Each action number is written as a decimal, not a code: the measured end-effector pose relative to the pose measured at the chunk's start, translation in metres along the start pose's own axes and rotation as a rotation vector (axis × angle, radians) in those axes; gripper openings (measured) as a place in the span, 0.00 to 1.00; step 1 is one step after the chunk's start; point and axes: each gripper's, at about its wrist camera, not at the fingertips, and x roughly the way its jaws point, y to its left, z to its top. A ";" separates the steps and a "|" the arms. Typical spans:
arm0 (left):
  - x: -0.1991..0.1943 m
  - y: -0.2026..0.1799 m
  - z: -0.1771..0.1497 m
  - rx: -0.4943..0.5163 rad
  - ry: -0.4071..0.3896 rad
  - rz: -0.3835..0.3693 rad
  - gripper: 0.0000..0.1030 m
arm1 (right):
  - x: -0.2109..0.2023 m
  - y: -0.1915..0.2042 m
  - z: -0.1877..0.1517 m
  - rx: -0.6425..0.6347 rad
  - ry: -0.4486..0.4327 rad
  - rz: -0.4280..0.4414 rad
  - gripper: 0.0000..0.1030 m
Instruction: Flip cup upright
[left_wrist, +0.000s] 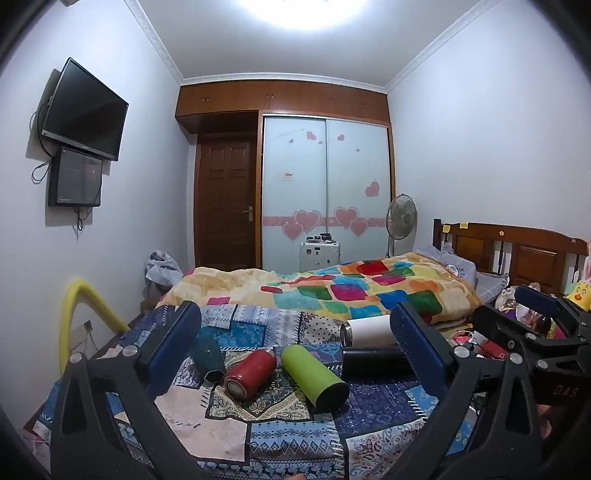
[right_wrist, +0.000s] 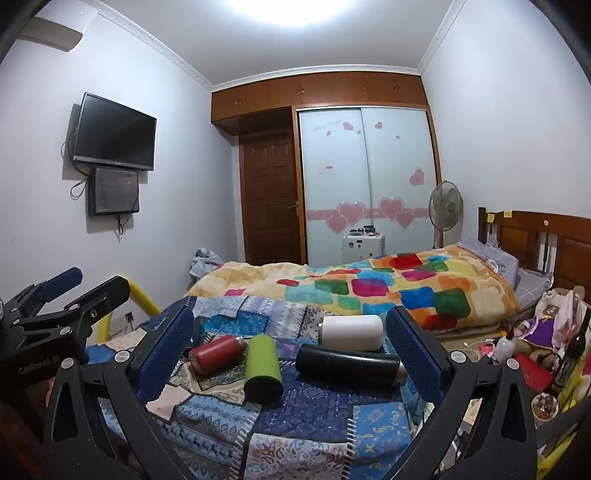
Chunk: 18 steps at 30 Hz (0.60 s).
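Observation:
Several cups lie on their sides on a patchwork cloth (left_wrist: 295, 435): a dark teal cup (left_wrist: 207, 356), a red one (left_wrist: 251, 373), a green one (left_wrist: 314, 374), a black one (left_wrist: 373, 362) and a white one (left_wrist: 369, 330). My left gripper (left_wrist: 295, 354) is open and empty, held above and in front of them. In the right wrist view the red (right_wrist: 216, 354), green (right_wrist: 263, 367), black (right_wrist: 349, 363) and white (right_wrist: 352, 332) cups lie between the fingers of my open, empty right gripper (right_wrist: 290, 350). The right gripper also shows in the left wrist view (left_wrist: 532, 317).
A bed with a colourful blanket (left_wrist: 351, 288) lies behind the cloth. A wooden headboard (left_wrist: 517, 254) and clutter (right_wrist: 535, 350) are at right. A yellow padded rail (left_wrist: 74, 314) is at left. A fan (left_wrist: 400, 218) and wardrobe (left_wrist: 325, 192) stand at the back.

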 end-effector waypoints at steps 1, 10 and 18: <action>0.000 0.000 0.000 0.003 -0.001 0.003 1.00 | 0.000 0.000 0.000 0.001 0.000 0.001 1.00; 0.006 0.005 0.000 -0.005 0.009 -0.003 1.00 | 0.003 0.002 0.000 0.000 0.003 0.000 1.00; 0.005 0.002 0.001 -0.001 -0.001 0.010 1.00 | 0.003 0.003 0.001 0.001 0.005 0.001 1.00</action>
